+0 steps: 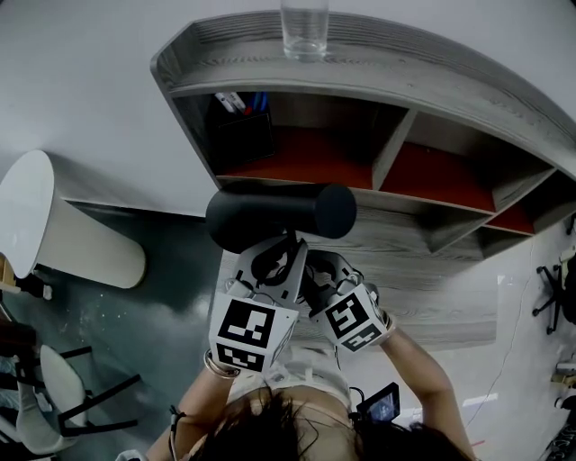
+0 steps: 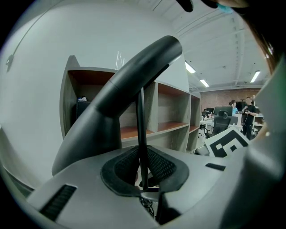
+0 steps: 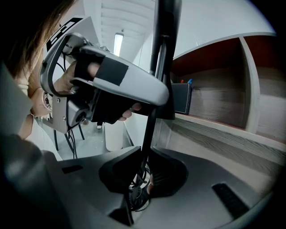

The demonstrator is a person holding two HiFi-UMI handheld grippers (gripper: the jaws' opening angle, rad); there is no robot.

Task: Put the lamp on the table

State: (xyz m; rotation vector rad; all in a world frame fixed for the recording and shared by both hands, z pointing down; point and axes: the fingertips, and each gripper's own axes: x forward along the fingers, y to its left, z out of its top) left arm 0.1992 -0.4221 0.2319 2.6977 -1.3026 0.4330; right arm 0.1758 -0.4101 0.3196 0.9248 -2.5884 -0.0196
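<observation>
- While pinched by its thin stem between both pairs of tongs, sits in the air before the shelf unit (image 1: 360, 67), near the left edge of the table (image 1: 441, 288): lamp (image 1: 279, 216), matte black, its smooth cylindrical shade lying crosswise in the head view.
- Left gripper (image 1: 277, 257) (image 2: 143, 174): set narrow, ribbed black pads (image 2: 165, 167) closed on the lamp's rod-like stem (image 2: 141, 129); smooth grey plastic shell.
- Right gripper (image 1: 310, 270) (image 3: 143, 176): likewise narrow, dark pads pressed on the same stem (image 3: 149, 129), with loops of thin wire behind them.
- Black-and-white square marker patterns, blocky and unlettered, on the left cube (image 1: 245, 331) and the right cube (image 1: 353, 320).
- Grey wood-grain boards on the shelf unit, rust-red compartment floors.
- Clear drinking glass (image 1: 304, 27) near the back edge of the unit's top board.
- Black box-shaped pen holder (image 1: 243, 126) (image 3: 181, 98) at the back of the leftmost compartment, red and blue tips poking out.
- Seen only from the left gripper view: an office beyond the shelves, with ceiling strip lights (image 2: 192, 68), monitors and standing people far off.
- Seen only from the right gripper view: the left hand (image 3: 73, 78) wrapped round its gripper's handle.
- Seen only from the head view: a rounded white bin (image 1: 54, 225) on the floor at far left.
</observation>
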